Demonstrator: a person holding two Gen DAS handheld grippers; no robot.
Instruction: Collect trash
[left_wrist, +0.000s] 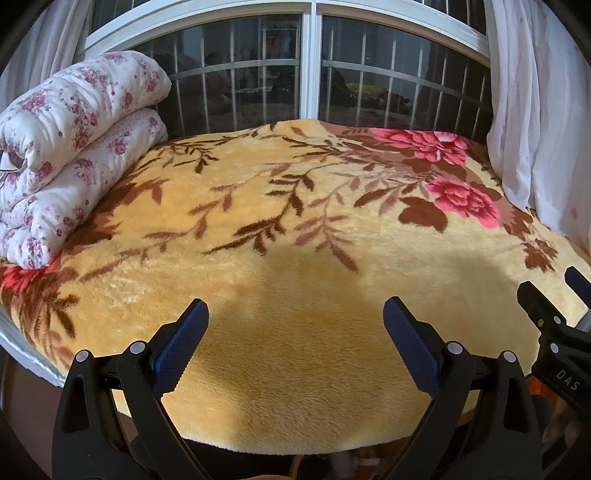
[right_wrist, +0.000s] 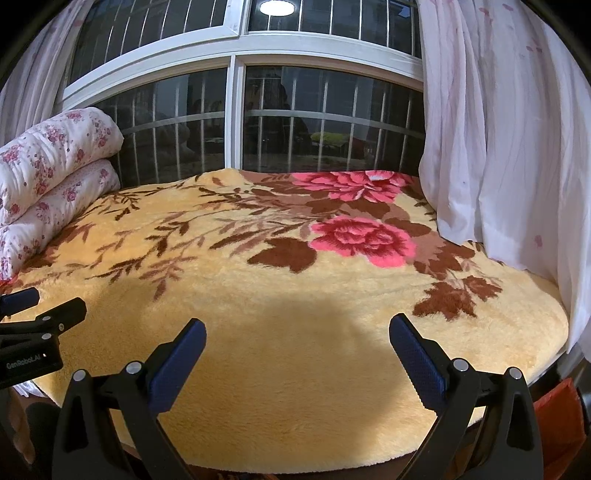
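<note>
Both wrist views look across a bed covered by a plush yellow blanket (left_wrist: 295, 350) printed with brown leaf sprays and pink roses.

The left tongs (left_wrist: 295, 317) hang over the near edge of the blanket at 6 o'clock in their own view, blue-padded fingers (left_wrist: 181, 343) spread wide with nothing between them. The right tongs (right_wrist: 297, 336) are spread just as wide and equally empty, also at 6 o'clock above the near part of the blanket. Each pair shows in the other's camera: the right tongs enter the left view at 4 o'clock, the left tongs enter the right view at 8 o'clock.

A folded white quilt (left_wrist: 70, 147) with small pink flowers lies stacked at 10 o'clock on the bed. Behind the bed, at 12 o'clock, stands a white-framed window (right_wrist: 236, 110) with bars and dark glass. A white curtain (right_wrist: 498, 147) hangs at 2 o'clock, its hem resting on the blanket.

No piece of trash can be made out in either view.
</note>
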